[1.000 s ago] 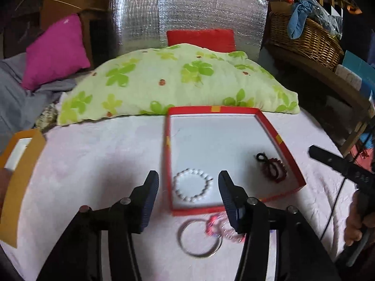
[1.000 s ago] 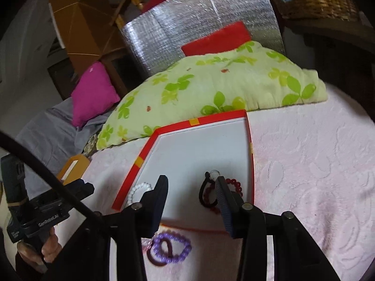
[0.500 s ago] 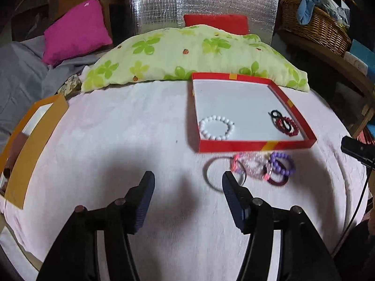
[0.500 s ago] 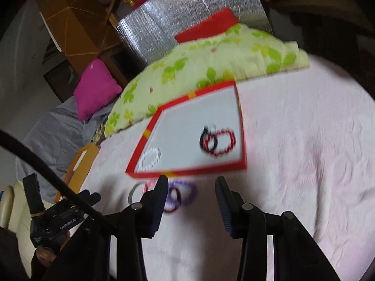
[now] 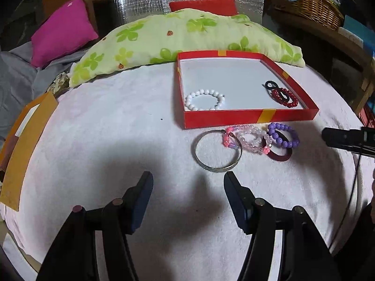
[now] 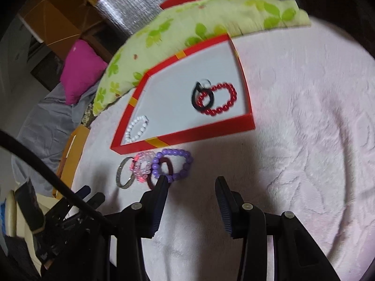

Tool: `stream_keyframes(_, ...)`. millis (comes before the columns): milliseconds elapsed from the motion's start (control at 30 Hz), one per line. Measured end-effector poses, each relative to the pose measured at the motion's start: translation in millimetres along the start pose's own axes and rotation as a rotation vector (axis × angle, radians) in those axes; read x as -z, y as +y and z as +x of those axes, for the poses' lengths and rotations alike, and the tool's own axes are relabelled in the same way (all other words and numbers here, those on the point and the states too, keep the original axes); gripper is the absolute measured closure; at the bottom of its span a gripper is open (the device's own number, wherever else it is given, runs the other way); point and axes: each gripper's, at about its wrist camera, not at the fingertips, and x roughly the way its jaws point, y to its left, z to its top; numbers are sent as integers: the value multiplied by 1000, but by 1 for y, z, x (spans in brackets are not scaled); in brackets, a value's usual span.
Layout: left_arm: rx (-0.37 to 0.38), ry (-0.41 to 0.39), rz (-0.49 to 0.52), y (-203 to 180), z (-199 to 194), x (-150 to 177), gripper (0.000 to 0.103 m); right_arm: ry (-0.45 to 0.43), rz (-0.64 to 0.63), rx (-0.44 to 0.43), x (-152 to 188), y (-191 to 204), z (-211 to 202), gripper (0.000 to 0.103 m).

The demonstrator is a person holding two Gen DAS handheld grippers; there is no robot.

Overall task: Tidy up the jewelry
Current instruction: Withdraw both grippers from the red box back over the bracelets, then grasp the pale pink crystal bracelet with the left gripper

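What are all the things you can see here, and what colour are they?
red box: 1, red with white floor, on the pink cover.
white bead bracelet: 1, in the box, near-left corner.
red bead bracelet: 1, in the box, right side.
black hair tie: 1, overlapping the red bead bracelet.
silver bangle: 1, outside, in front of the box.
pink bead bracelets: apparently 2, beside the bangle.
purple bead bracelet: 1, outside, rightmost.
maroon hair tie: 1, under the purple one.
green floral pillow: 1, behind the box.
magenta cushion: 1, far left.
wicker basket: 1, brown, far right.
left gripper: open, empty.
right gripper: open, empty.
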Motion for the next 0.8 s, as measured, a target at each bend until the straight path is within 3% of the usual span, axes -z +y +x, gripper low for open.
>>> stream_keyframes(233, 1, 3, 13, -5, 2, -1, 40, 26, -5, 21, -10, 9, 28, 58)
stream_keyframes(433, -10, 13, 14, -5, 5, 1, 39, 3, -90, 118, -9, 25, 46, 58)
stream_keyframes(533, -22, 18, 19, -6, 7, 2, 39, -25, -144, 195, -7, 27, 46, 84)
stream_keyframes(633, -33, 21, 22, -6, 8, 2, 39, -34, -149, 219, -6, 24, 41, 87)
stream_keyframes(800, -25, 12, 20, -5, 6, 2, 39, -64, -157, 344, -2, 15, 27, 87)
